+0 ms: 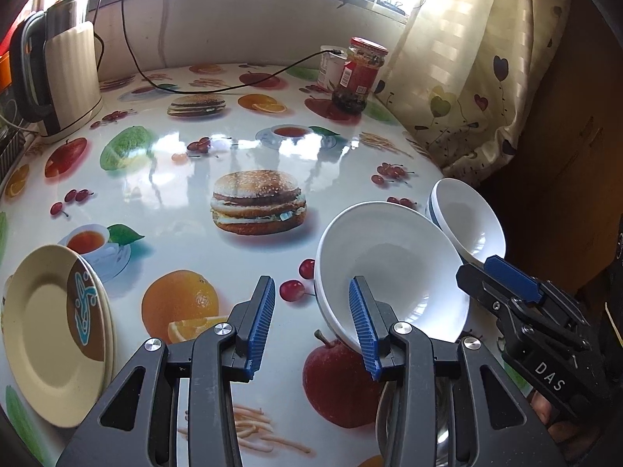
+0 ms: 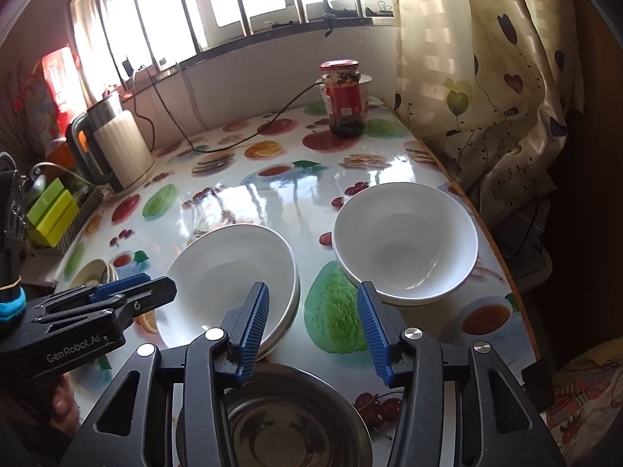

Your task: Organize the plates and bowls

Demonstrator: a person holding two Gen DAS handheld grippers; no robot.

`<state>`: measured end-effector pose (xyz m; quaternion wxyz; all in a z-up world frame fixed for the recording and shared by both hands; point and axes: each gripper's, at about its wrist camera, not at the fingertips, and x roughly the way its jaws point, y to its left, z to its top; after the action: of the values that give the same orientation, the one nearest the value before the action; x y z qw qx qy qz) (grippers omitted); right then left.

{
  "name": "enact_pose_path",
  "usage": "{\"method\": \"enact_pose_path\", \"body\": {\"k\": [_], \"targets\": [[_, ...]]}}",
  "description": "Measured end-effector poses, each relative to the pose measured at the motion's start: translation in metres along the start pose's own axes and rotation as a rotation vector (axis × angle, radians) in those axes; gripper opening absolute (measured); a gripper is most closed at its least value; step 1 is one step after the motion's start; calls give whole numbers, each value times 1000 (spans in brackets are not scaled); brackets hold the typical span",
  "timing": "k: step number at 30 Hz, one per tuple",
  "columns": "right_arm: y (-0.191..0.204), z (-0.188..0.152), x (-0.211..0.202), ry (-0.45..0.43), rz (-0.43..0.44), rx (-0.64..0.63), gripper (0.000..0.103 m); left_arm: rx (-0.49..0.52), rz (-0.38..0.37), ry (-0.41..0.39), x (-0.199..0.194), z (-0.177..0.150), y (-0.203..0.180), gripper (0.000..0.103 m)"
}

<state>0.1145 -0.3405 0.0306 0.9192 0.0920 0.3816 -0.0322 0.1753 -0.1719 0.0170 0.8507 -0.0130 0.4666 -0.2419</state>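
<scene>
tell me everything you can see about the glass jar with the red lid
The glass jar stands upright at the table's far end near the curtain. It has a red lid, clear walls, a red label and dark contents settled at the bottom. A white container sits close behind it, and a black cable runs past. Neither claw is near it.

A kettle (image 1: 58, 78) and a red-lidded jar (image 1: 356, 74) stand well apart on the fruit-print table (image 1: 163, 194).
</scene>
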Motion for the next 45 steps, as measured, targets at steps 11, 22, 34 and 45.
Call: {"method": "enact_pose_path", "body": {"k": [11, 22, 34, 45], "targets": [[4, 1, 16, 35, 13, -20, 32, 15, -12, 35, 14, -1, -5, 39], [10, 1, 20, 46, 22, -26, 24, 30, 4, 33, 15, -1, -3, 33], [13, 2, 20, 42, 31, -31, 15, 68, 23, 19, 12, 0, -12, 19], [13, 1, 20, 41, 34, -25, 15, 72, 27, 18, 13, 1, -13, 18]]}}
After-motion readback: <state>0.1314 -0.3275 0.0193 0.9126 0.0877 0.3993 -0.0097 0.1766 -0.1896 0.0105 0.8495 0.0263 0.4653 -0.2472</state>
